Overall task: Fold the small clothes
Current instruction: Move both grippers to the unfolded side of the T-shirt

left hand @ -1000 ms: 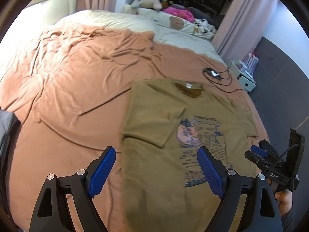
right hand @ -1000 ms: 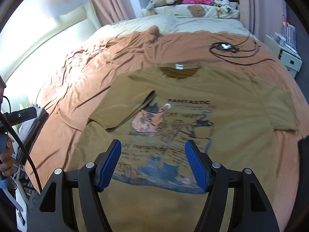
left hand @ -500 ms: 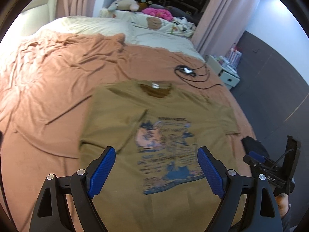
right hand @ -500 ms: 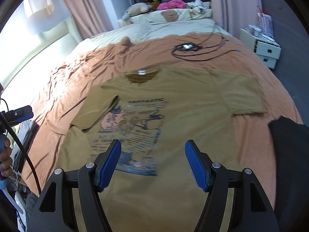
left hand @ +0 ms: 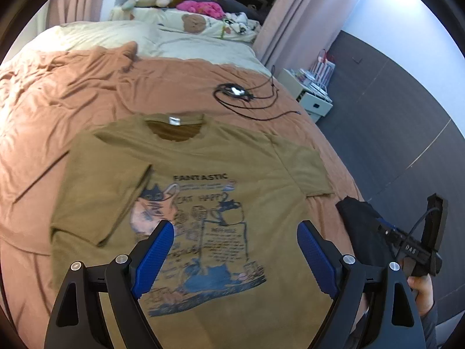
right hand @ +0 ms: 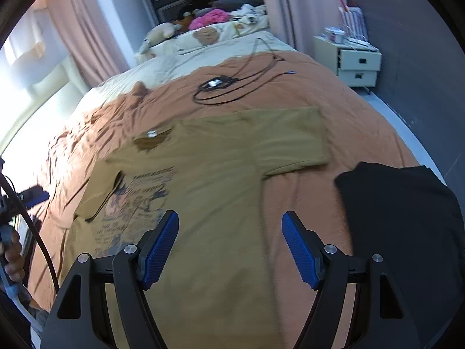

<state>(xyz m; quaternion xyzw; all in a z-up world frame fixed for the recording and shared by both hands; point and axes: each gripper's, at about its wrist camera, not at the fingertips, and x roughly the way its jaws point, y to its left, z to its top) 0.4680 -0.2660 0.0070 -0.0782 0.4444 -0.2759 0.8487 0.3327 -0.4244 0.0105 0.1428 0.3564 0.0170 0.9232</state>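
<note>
Tongs both open and empty, right tongs [right hand: 229,245] just widened, shifted rightward over shirt [right hand: 221,174]

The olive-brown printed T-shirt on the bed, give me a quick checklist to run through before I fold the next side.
1. Olive-brown printed T-shirt lies face up on the rust-orange bedspread: ok.
2. One sleeve already folded in over the chest: ok.
3. Opposite sleeve lies flat and spread out, free to pick up: ok.
4. Left gripper open, nothing between its blue pads: ok.
5. Right gripper open, jaws just opened wider, empty: ok.
6. Black folded garment lies close beside the shirt's unfolded side; whether it touches the hem: cannot tell.
</note>
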